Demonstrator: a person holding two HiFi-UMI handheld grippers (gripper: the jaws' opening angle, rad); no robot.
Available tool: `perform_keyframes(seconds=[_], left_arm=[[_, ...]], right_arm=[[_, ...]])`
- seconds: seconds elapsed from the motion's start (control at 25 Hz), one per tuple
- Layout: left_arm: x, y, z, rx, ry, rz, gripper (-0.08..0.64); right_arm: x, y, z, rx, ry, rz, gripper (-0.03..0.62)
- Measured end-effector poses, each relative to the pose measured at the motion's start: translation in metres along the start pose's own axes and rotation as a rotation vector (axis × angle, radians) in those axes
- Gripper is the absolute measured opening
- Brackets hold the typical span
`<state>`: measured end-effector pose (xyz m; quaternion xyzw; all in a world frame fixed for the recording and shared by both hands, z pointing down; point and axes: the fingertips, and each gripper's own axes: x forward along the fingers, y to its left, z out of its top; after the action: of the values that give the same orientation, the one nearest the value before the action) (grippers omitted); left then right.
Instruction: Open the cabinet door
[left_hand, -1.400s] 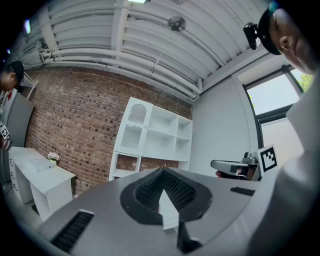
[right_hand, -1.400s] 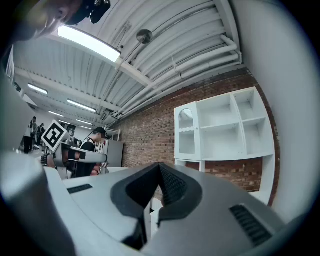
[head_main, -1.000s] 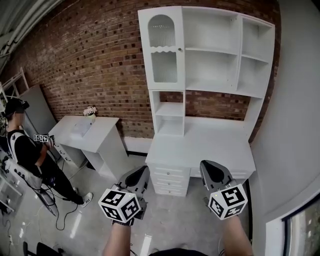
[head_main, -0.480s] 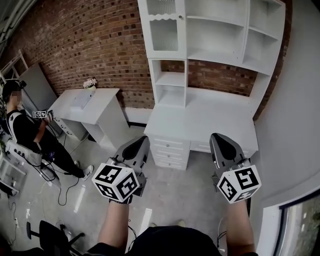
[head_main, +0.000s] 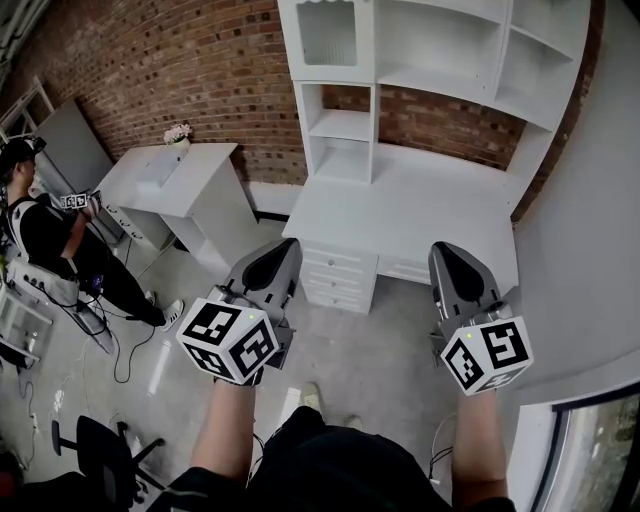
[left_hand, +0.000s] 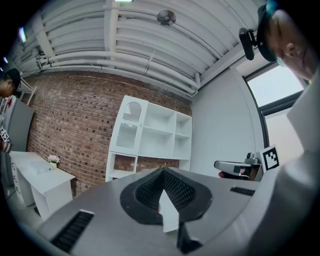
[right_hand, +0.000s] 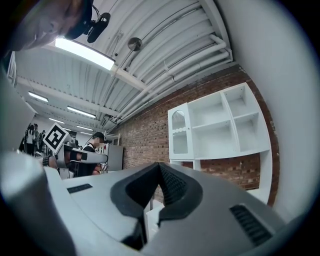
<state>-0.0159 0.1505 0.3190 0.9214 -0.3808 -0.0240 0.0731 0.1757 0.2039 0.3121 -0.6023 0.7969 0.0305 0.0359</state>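
Grey concrete floor (head_main: 385, 355) lay bare between the person and the white desk-and-shelf unit (head_main: 405, 225), which stood against the brick wall (head_main: 200, 70). To the right, a plain white wall (head_main: 590, 200) ran close along the desk's end, with a window (head_main: 600, 455) at the near corner, so that side was tight. To the left the floor was wider, up to a low white side table (head_main: 190, 180) set at an angle near the brick. Beyond it stood another person (head_main: 45, 240), with cables trailing on the floor beside them. A dark chair (head_main: 100, 450) sat at the lower left.

The cabinet door (head_main: 328, 35) was at the upper left of the shelf unit, above the open cubbies and the desk top, and the head view's top edge cut it off. It was tall and narrow, with its long axis upright. Its glazed face pointed out into the room, and it lay flush in its frame. The left gripper view showed its arched upper pane (left_hand: 131, 109).

The left gripper (head_main: 290, 244) and right gripper (head_main: 445, 248) were held side by side over the floor, well short of the desk's drawers (head_main: 340, 280). Both pointed level toward the unit. Each had its jaws brought together at the tips with nothing between them.
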Motion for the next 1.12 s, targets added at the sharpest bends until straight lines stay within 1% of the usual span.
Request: perform_keyframes(seconds=[0.24, 0.4, 0.56, 0.68, 0.84, 1.0, 1.12], left_arm=[[0.029, 0.016, -0.010, 0.000, 0.003, -0.017, 0.003], [0.050, 0.040, -0.014, 0.003, 0.005, -0.027, 0.003], [0.077, 0.076, -0.011, 0.011, 0.005, -0.029, 0.003], [0.096, 0.109, -0.005, 0.022, 0.007, -0.023, 0.003], [0.120, 0.154, 0.005, 0.019, -0.001, -0.026, 0.003], [0.145, 0.194, 0.009, 0.005, -0.002, -0.043, 0.003], [0.164, 0.217, 0.013, -0.001, -0.004, -0.063, 0.003]], right_arm=[[0.023, -0.015, -0.015, -0.005, 0.014, -0.024, 0.002], [0.053, -0.019, -0.023, -0.015, 0.022, -0.037, 0.002], [0.095, -0.023, -0.029, -0.032, 0.031, -0.049, 0.002], [0.133, -0.025, -0.034, -0.032, 0.037, -0.060, 0.002], [0.181, -0.028, -0.036, -0.036, 0.037, -0.075, 0.002], [0.224, -0.031, -0.042, -0.033, 0.041, -0.097, 0.002], [0.250, -0.034, -0.045, -0.035, 0.044, -0.112, 0.002]])
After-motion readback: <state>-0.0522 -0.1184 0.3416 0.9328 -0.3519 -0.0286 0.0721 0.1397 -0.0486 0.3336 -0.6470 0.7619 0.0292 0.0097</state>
